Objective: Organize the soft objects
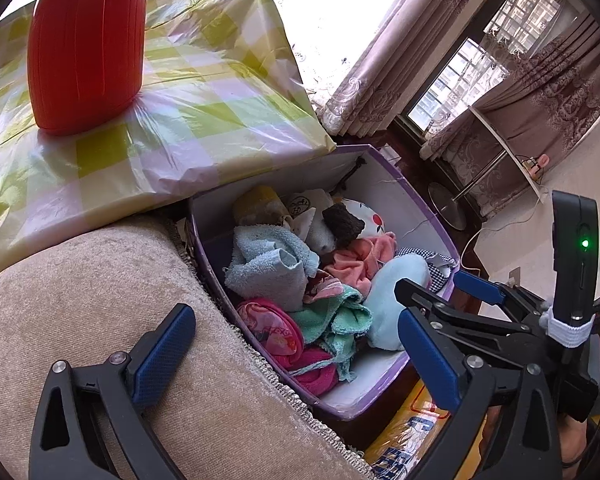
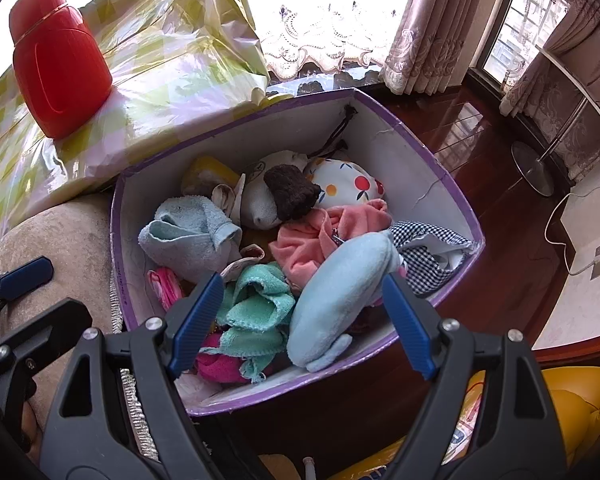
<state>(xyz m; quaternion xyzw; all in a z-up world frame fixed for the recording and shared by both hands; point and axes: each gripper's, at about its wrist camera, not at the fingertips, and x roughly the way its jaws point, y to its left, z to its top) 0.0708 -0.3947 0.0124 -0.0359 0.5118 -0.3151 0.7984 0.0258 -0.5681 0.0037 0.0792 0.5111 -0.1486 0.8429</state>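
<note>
Box: a purple-rimmed box (image 2: 452, 184) is sitting on dark wood flooring, holding the heaped soft items.
Contents: a pale blue plush (image 2: 340, 280), teal cloth (image 2: 260, 304), pink garment (image 2: 312, 240) and light blue towel (image 2: 188, 236) are lying jumbled together.
Edges: the box's left wall is pressing against a beige cushion (image 1: 100, 280); its right side is facing open floor.
Right gripper (image 2: 300, 320): hovering wide open over the near rim, gripping nothing.
Left gripper (image 1: 296, 356): gaping wide, empty, straddling cushion and box.
Behind: a red jar (image 1: 86, 44) is standing on checked plastic wrap (image 1: 220, 92).
</note>
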